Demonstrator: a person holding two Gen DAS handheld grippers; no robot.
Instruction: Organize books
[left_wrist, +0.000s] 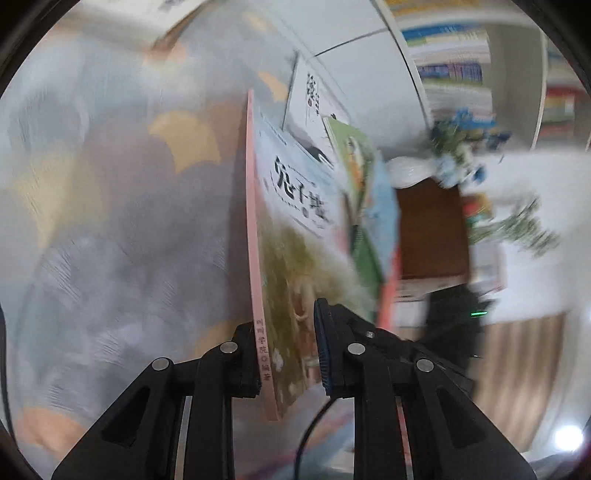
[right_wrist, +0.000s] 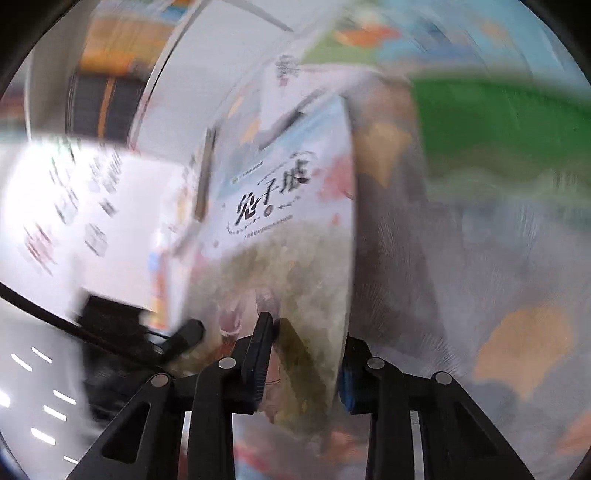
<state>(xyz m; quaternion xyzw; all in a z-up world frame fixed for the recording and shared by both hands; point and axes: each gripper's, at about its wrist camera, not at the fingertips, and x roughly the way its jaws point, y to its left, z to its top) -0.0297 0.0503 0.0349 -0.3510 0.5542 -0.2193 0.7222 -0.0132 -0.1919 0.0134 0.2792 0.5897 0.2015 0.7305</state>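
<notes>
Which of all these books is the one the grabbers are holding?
The book with the pink spine and big black brush letters on its cover. The left gripper and right gripper both pinch it. The green book behind it is not held.

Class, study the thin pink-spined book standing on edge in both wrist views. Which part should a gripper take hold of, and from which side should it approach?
Grip the pink-spined book near its lower corner, by the spine, coming edge-on from below. It is thin and upright, so one pad lands on each cover. The left gripper and right gripper both pinch it this way.
</notes>
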